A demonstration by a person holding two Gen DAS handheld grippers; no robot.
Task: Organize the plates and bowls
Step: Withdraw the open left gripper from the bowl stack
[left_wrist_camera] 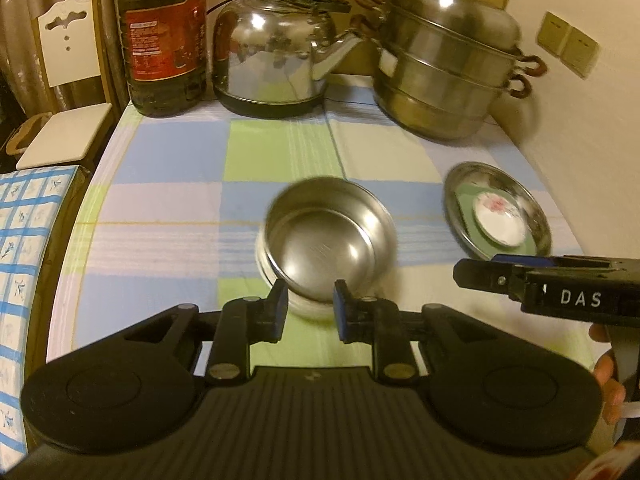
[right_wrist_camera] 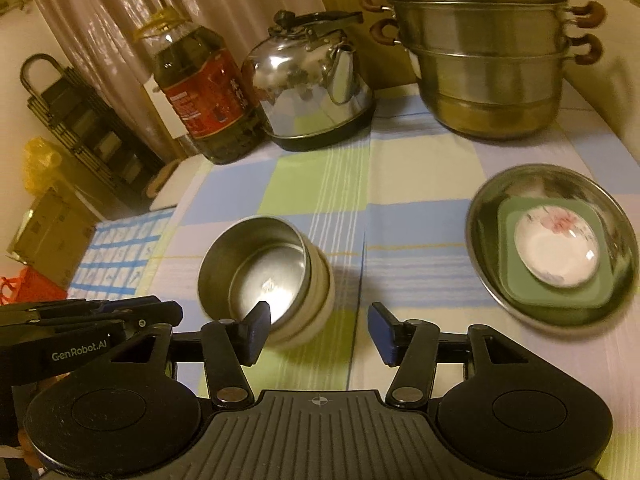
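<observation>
bottle point(left_wrist_camera: 162, 36) 1, kettle point(left_wrist_camera: 276, 48) 1, steamer point(left_wrist_camera: 448, 64) 1 | steel bowl point(left_wrist_camera: 328, 240) tilted, nested in white bowl point(right_wrist_camera: 316, 304), mid-frame on bench point(left_wrist_camera: 180, 160) | steel plate point(right_wrist_camera: 552, 240), green dish point(right_wrist_camera: 556, 292), floral saucer point(right_wrist_camera: 556, 248), right | left gripper point(left_wrist_camera: 310, 312) jaws part-open, empty | right gripper point(right_wrist_camera: 320, 332) jaws wide, empty | black rack point(right_wrist_camera: 80, 120) right view only

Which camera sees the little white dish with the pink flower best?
The right wrist view. There the flowered dish appears large and nearly from above, resting on a green square plate inside the steel plate. In the left wrist view the same dish looks smaller, slanted and blurrier, near the picture's right side.
</observation>
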